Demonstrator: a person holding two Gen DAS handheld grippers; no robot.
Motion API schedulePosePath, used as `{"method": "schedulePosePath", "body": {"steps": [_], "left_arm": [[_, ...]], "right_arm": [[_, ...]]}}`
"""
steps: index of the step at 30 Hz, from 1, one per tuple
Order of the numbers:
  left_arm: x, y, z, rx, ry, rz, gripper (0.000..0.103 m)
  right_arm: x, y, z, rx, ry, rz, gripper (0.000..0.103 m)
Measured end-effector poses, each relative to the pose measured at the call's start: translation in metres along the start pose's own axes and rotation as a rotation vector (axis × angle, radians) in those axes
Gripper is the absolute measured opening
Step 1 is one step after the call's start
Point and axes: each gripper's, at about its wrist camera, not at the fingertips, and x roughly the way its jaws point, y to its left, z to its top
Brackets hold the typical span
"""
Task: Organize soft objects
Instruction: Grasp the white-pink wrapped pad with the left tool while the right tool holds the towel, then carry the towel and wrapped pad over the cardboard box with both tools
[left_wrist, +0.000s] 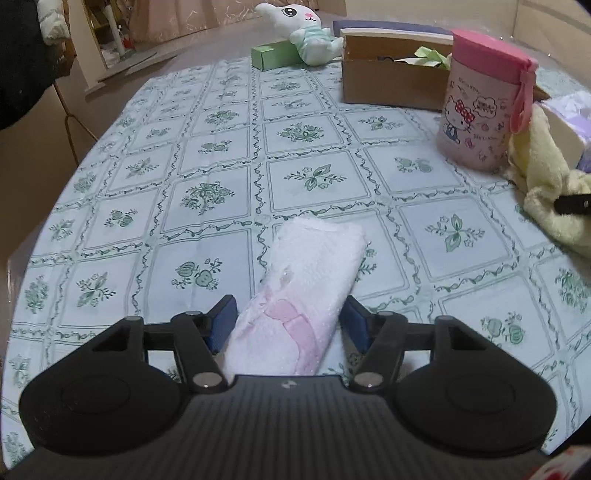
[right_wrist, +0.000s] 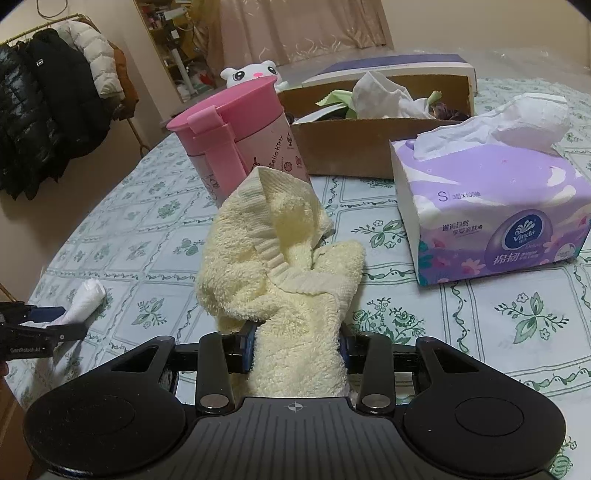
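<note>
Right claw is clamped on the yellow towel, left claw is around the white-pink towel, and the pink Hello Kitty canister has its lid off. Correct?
One error: the pink Hello Kitty canister has its lid on, as the right wrist view shows. The rest holds: the right claw is clamped on the yellow towel, and the left claw is around the white-pink towel.

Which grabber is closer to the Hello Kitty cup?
Right. The right gripper, holding the yellow towel, sits just before the Hello Kitty cup; the left gripper is farther back.

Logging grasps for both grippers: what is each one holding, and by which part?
Right gripper: shut on the fluffy yellow towel, at its lower end. Left gripper: open, straddling the rolled white-and-pink towel, not clamped.
</note>
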Motion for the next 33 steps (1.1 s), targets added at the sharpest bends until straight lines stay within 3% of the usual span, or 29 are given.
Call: {"method": "schedulePosePath", "body": {"steps": [18,20,21,33], "left_arm": [[-0.006,-0.023,0.011,0.010,-0.014,-0.015,0.036],[-0.007,-0.026,0.012,0.013,-0.014,-0.018,0.031],[-0.007,-0.028,0.013,0.014,-0.016,-0.020,0.022],[-0.015,-0.039,0.017,0.023,-0.026,-0.036,0.020]], "right_arm": [[-0.008,-0.001,-0.001,-0.005,-0.011,0.013,0.031],[-0.009,-0.001,0.000,-0.004,-0.013,0.017,0.030],[-0.011,-0.001,0.000,-0.004,-0.014,0.020,0.028],[-0.030,-0.007,0.001,0.025,-0.032,0.044,0.023]]}}
